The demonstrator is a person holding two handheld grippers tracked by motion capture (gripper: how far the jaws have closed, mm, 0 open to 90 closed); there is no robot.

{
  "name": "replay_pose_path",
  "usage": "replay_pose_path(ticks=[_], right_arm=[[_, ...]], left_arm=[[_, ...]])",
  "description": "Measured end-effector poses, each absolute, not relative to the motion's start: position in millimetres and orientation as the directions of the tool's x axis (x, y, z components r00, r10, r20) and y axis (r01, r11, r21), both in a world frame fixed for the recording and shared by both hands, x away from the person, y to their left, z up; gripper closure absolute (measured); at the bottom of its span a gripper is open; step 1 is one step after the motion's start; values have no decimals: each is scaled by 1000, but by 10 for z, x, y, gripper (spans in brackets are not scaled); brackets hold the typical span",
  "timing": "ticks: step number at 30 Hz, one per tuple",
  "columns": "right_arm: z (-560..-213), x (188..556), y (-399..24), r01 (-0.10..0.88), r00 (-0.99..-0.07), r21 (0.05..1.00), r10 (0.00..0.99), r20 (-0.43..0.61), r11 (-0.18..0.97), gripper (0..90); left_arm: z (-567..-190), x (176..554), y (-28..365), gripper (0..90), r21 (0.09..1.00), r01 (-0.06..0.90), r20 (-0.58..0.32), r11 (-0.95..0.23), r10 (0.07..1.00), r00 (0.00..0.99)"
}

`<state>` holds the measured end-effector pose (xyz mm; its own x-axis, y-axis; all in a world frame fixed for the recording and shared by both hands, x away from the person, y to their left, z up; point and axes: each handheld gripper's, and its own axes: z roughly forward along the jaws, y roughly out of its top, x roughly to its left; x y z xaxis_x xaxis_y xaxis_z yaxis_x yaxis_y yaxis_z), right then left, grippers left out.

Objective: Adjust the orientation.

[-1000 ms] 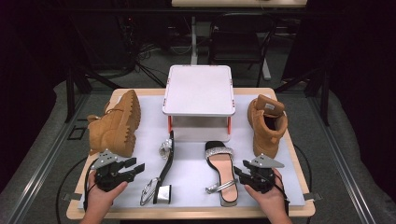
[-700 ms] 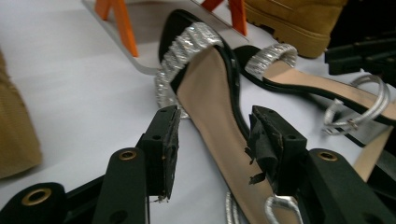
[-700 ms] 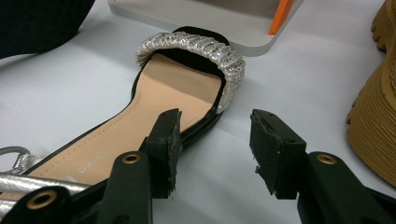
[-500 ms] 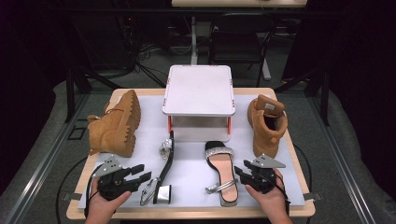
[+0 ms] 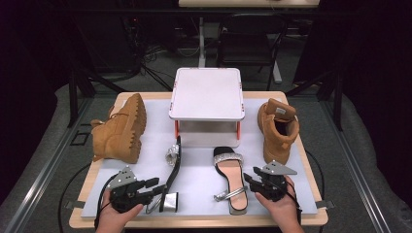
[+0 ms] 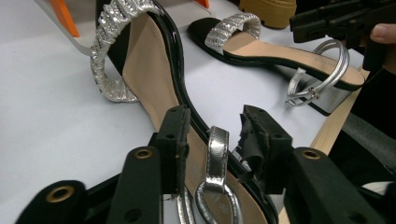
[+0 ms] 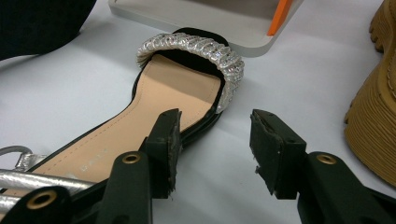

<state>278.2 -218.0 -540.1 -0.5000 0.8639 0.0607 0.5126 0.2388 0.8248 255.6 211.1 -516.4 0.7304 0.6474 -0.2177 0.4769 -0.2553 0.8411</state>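
Note:
A black sandal with a glittery silver toe band (image 5: pixel 172 167) lies on its side on the white mat. My left gripper (image 5: pixel 156 187) is at its heel end. In the left gripper view its jaws have just been closing and straddle the silver ankle strap (image 6: pixel 217 149), with gaps on both sides, so the left gripper (image 6: pixel 215 116) is open. The matching sandal (image 5: pixel 231 177) lies flat to the right. My right gripper (image 5: pixel 248 180) is open beside it. In the right gripper view, the right gripper (image 7: pixel 215 119) has its left jaw over the insole edge (image 7: pixel 154 107).
A tan boot (image 5: pixel 119 128) lies on its side at the left, and its mate (image 5: pixel 278 127) stands upright at the right. A white raised stand with orange legs (image 5: pixel 206 94) sits at the back middle. The mat (image 5: pixel 199 170) covers a wooden table (image 5: pixel 316 216).
My left gripper has slid right to the side-lying sandal's heel and its jaws have narrowed around the ankle strap. The right gripper has stayed put.

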Motion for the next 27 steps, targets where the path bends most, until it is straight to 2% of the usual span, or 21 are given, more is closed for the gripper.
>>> replay_pose_path(ticks=[9, 27], right_arm=[[-5402, 2780, -2170, 511, -505, 825, 861, 61, 242, 528], [-5398, 2781, -2167, 510, -507, 824, 860, 56, 247, 529]], left_arm=[[-5183, 2562, 2076, 786, 831, 490, -230, -264, 639, 734], [-5132, 2557, 1931, 815, 840, 463, -205, -282, 625, 753]])
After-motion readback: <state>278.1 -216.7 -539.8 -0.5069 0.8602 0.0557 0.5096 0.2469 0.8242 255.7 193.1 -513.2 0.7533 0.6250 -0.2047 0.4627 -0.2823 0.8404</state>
